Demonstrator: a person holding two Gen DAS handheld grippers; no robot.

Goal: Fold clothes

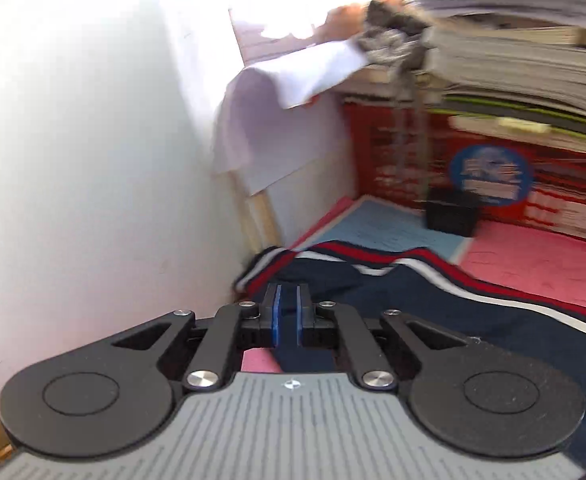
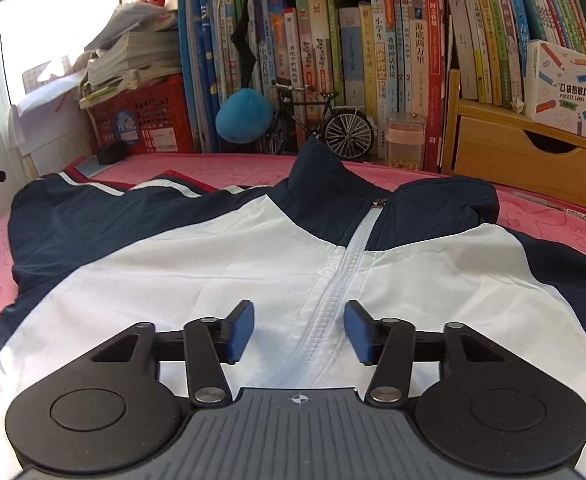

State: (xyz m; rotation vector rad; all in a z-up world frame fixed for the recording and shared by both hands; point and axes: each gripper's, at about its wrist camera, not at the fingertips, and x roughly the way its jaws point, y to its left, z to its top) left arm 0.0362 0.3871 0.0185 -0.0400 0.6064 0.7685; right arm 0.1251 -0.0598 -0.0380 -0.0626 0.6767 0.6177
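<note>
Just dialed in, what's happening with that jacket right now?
A person with two handheld grippers is folding a navy and white zip jacket spread on the pink mat. The left gripper is shut on the navy fabric by the striped sleeve. The right gripper hangs open over the zipper, gripping nothing.

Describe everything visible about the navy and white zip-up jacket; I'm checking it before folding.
The navy and white zip-up jacket lies front-up and spread on the pink mat, zipped, collar raised. Thin smooth fabric, navy shoulders, white chest, red-and-white sleeve stripes. The left gripper pinches navy sleeve fabric; the right gripper straddles the zipper, open.
</note>
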